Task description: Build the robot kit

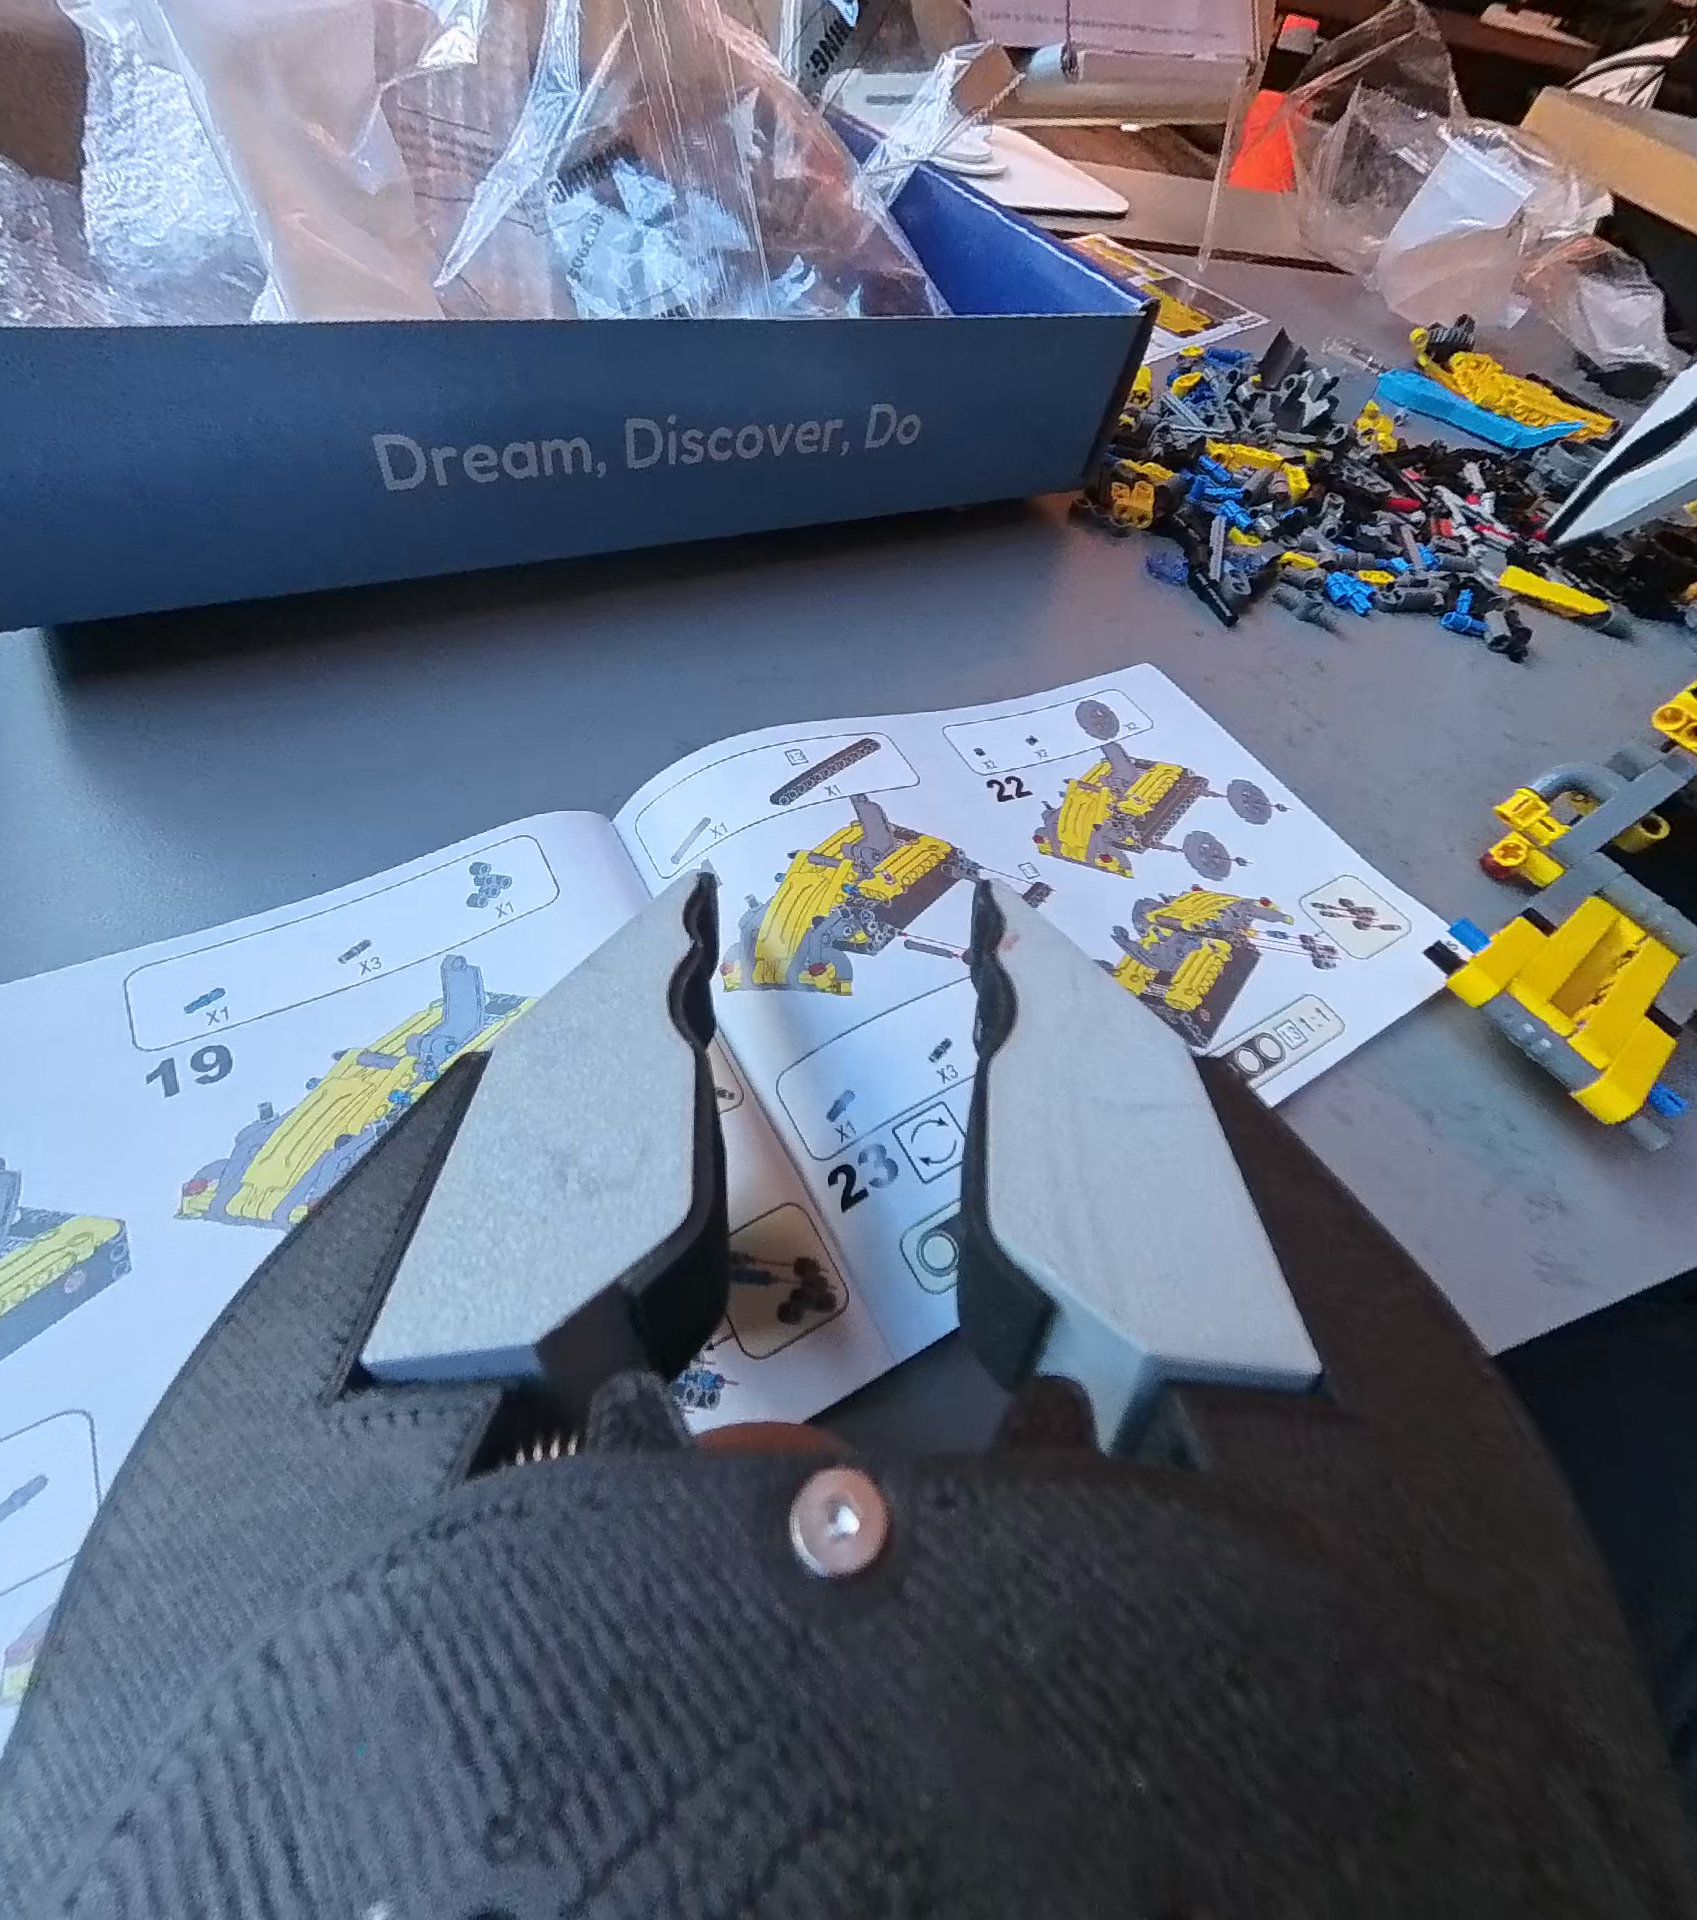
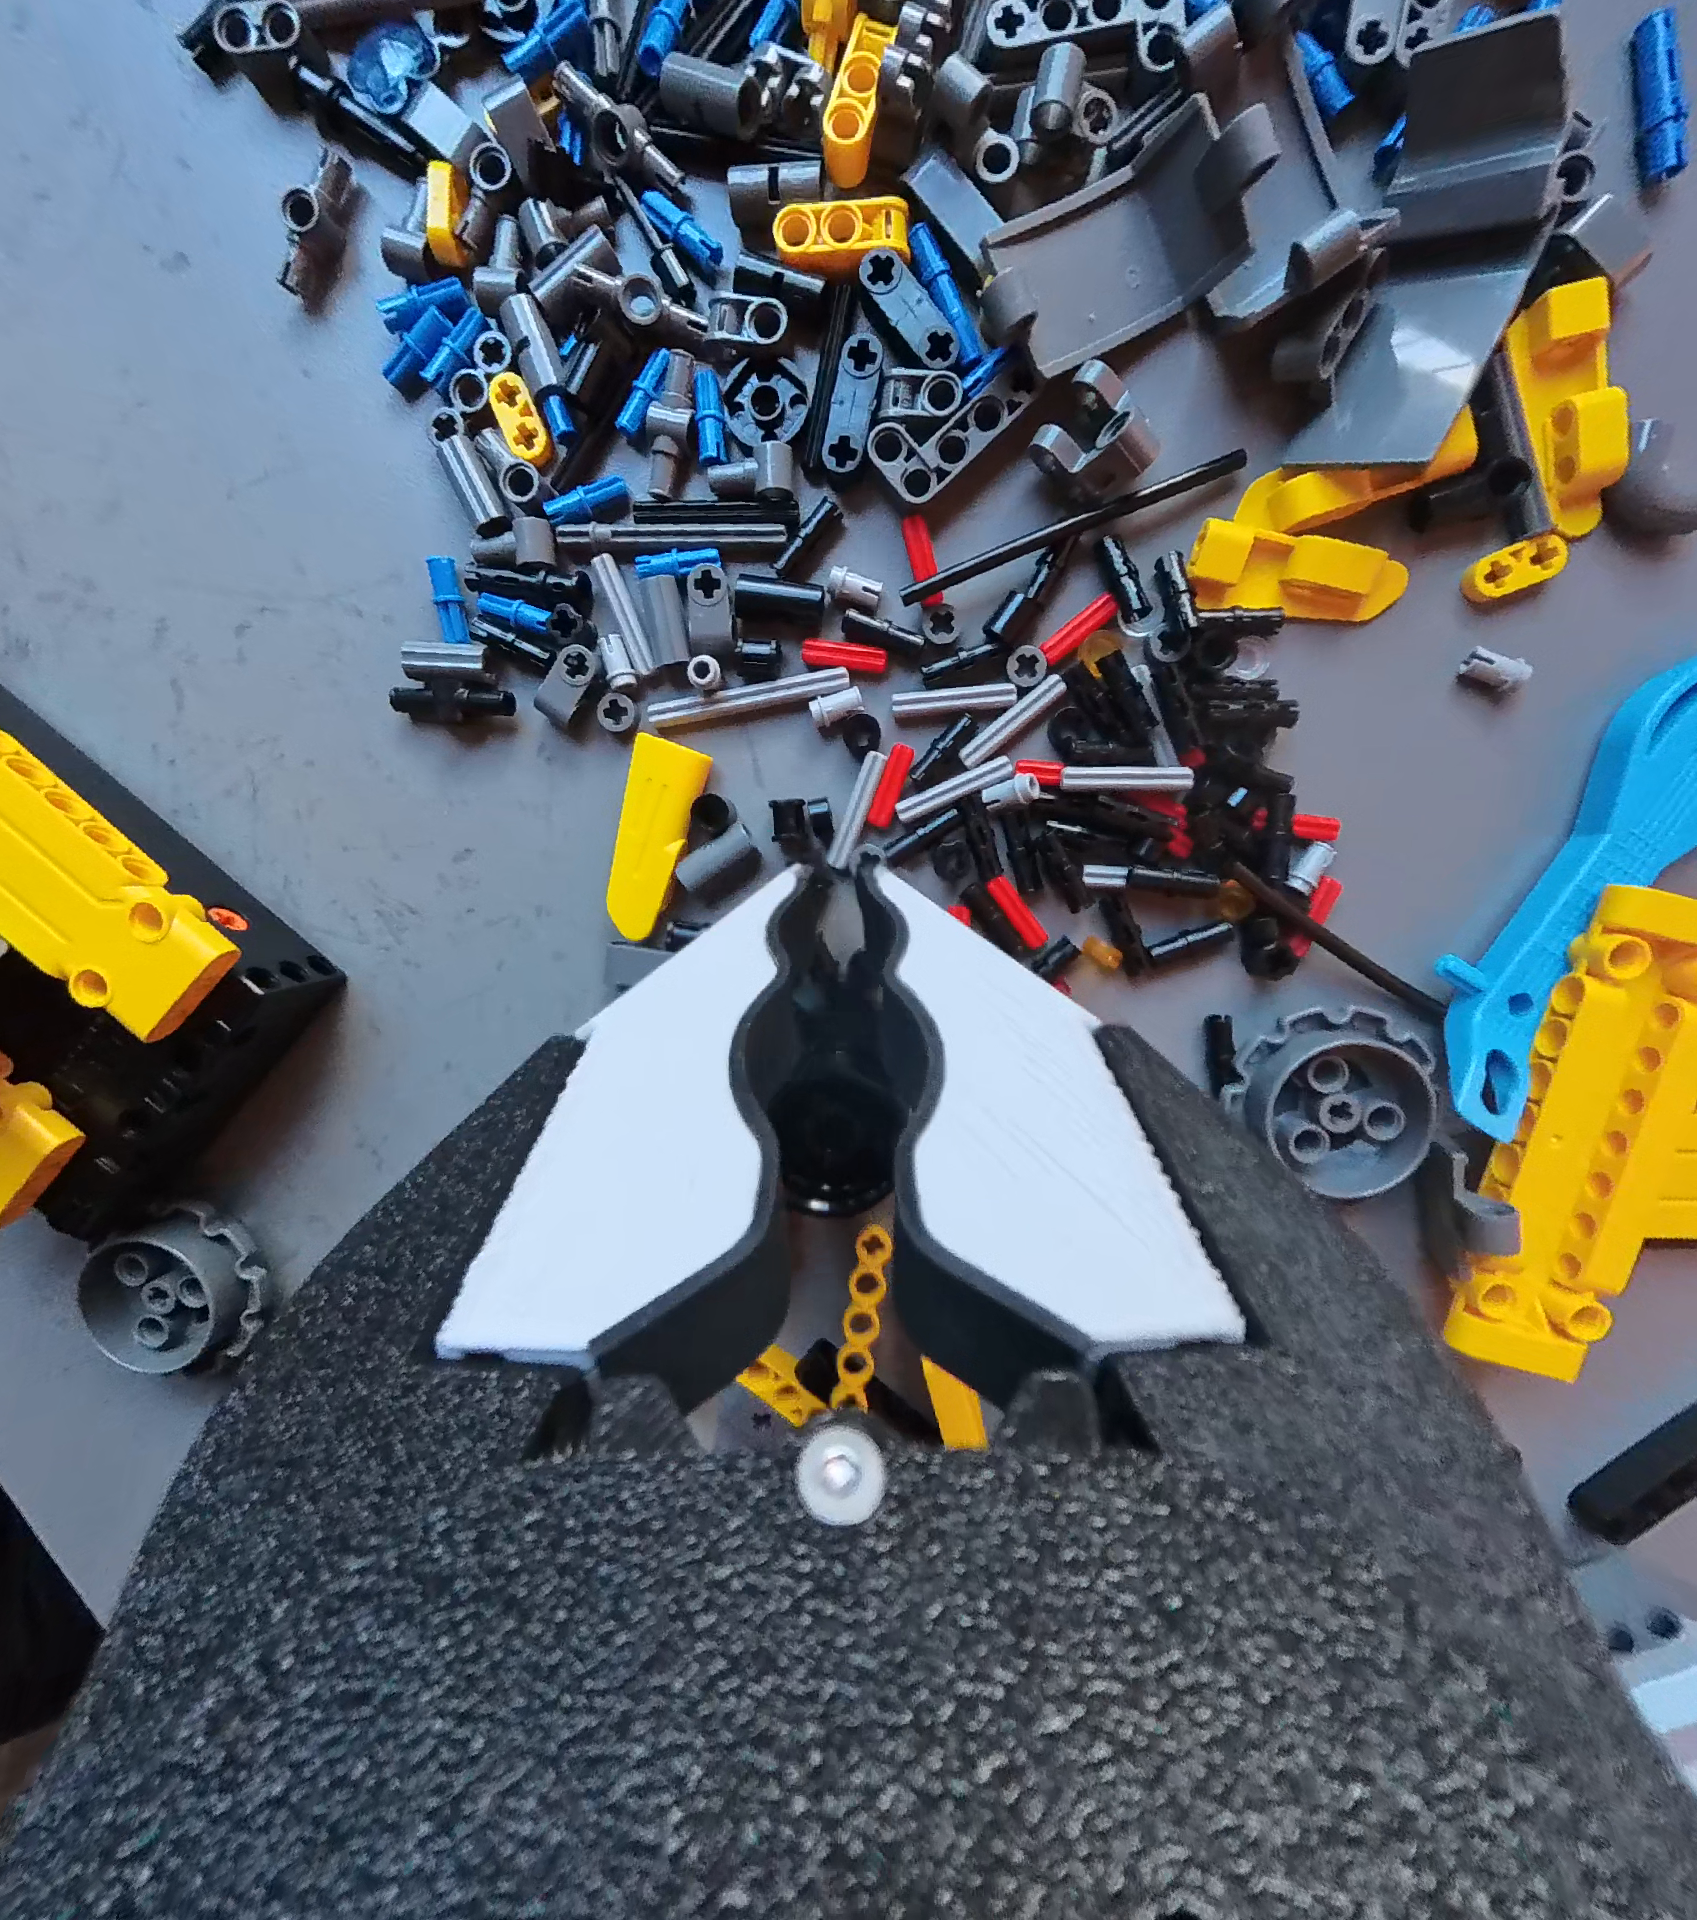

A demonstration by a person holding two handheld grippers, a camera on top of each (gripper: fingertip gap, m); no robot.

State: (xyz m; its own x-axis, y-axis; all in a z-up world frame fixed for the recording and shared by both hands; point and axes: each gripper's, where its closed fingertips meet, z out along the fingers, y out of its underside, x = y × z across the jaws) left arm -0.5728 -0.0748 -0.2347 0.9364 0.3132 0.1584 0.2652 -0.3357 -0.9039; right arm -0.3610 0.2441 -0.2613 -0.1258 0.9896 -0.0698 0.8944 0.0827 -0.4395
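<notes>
Below the left hand-held gripper (image 1: 844,914), whose fingers stand apart and empty, lies an open instruction booklet (image 1: 1083,831) on the grey surface (image 1: 408,727), a blue box (image 1: 511,457) beyond it. The right hand-held gripper (image 2: 836,873) is pinched together on a grey axle (image 2: 852,816) at the near edge of the parts pile (image 2: 823,416).

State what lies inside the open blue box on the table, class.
Inside the blue box, crumpled clear plastic bags and brown paper show above the rim. Some bags hold small dark parts. The near wall and the bags cover the box floor, so anything beneath cannot be seen.
</notes>
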